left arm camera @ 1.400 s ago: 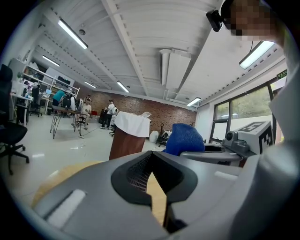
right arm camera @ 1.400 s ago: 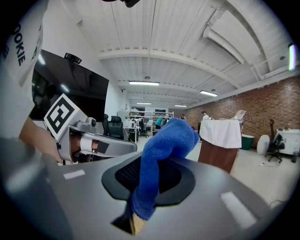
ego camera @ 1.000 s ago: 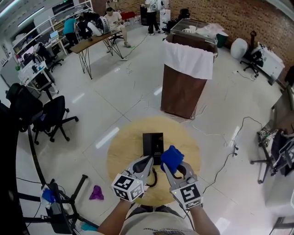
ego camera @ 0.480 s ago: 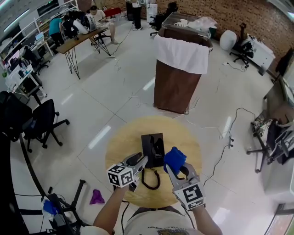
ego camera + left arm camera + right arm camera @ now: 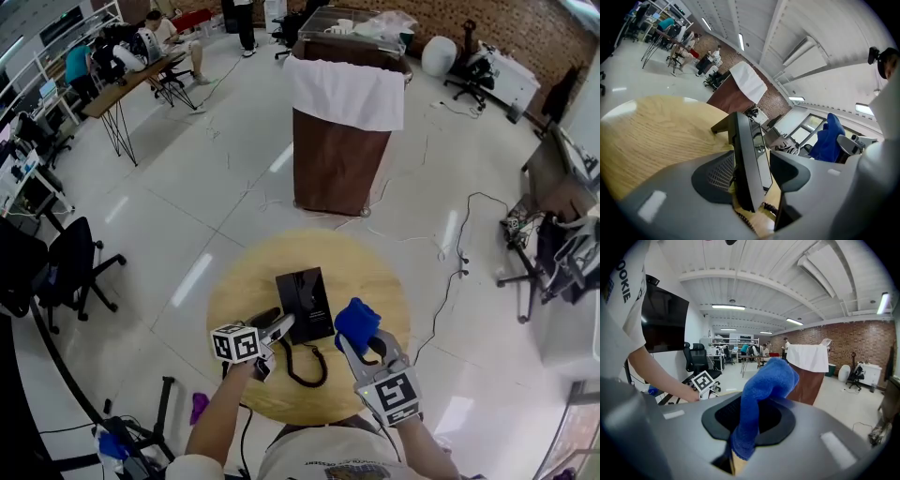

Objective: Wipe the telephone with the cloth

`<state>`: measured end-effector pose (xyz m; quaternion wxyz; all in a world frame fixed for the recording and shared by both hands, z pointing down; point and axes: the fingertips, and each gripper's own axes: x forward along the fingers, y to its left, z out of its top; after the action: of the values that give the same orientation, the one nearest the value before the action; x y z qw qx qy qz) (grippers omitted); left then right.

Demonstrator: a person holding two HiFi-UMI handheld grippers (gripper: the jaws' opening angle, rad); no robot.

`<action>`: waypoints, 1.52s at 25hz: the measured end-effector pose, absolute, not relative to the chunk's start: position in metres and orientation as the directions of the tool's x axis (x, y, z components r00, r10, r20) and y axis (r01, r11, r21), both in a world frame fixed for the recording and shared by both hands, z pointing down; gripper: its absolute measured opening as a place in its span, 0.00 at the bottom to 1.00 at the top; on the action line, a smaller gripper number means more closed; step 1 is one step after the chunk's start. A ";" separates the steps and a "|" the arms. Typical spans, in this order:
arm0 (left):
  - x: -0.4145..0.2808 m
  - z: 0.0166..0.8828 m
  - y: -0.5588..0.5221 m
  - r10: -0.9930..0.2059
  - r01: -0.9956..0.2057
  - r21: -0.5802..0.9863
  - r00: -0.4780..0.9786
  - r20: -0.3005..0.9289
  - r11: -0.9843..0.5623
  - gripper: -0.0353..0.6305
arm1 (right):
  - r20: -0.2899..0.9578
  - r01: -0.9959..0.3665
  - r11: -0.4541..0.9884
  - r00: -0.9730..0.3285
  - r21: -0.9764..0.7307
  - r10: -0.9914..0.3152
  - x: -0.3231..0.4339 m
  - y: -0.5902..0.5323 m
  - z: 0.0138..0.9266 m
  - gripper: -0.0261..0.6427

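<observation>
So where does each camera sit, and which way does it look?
Head view: on the person's head, looking steeply down at the table, telephone, forearms, left gripper and right gripper.
Left gripper view: on that gripper, along its fingers, which have just been opening, telephone between them.
Right gripper view: on that gripper, looking towards the draped stand, fingers shut on the blue cloth.
Shared: all three show the cloth.

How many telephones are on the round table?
1. The telephone lies near the middle of the table; the left gripper's jaws have just been opening, with the telephone's edge between them. None seems hidden.
</observation>
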<state>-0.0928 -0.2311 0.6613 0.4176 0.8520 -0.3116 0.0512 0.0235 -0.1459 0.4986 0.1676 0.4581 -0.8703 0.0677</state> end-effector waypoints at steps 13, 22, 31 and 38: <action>-0.074 0.684 -0.242 -0.332 -0.417 0.803 0.897 0.291 -0.426 0.23 | 0.396 -0.834 0.551 -0.499 0.020 -0.771 0.036 -0.155 0.508 0.13; -0.072 0.680 -0.236 -0.321 -0.400 0.842 0.902 0.290 -0.362 0.17 | 0.385 -0.836 0.548 -0.504 0.006 -0.773 0.046 -0.151 0.512 0.13; -0.080 0.653 -0.231 -0.379 -0.393 0.844 0.891 0.250 -0.365 0.15 | 0.366 -0.818 0.575 -0.534 0.004 -0.762 0.041 -0.144 0.505 0.13; -0.078 0.590 -0.214 -0.451 -0.359 0.817 0.882 0.139 -0.451 0.15 | 0.326 -0.795 0.606 -0.569 0.017 -0.755 0.030 -0.133 0.485 0.13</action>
<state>-0.0776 -0.2141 0.5901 0.4668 0.8503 -0.2381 -0.0490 0.0305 -0.1328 0.4849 0.1519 0.4389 -0.8832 0.0658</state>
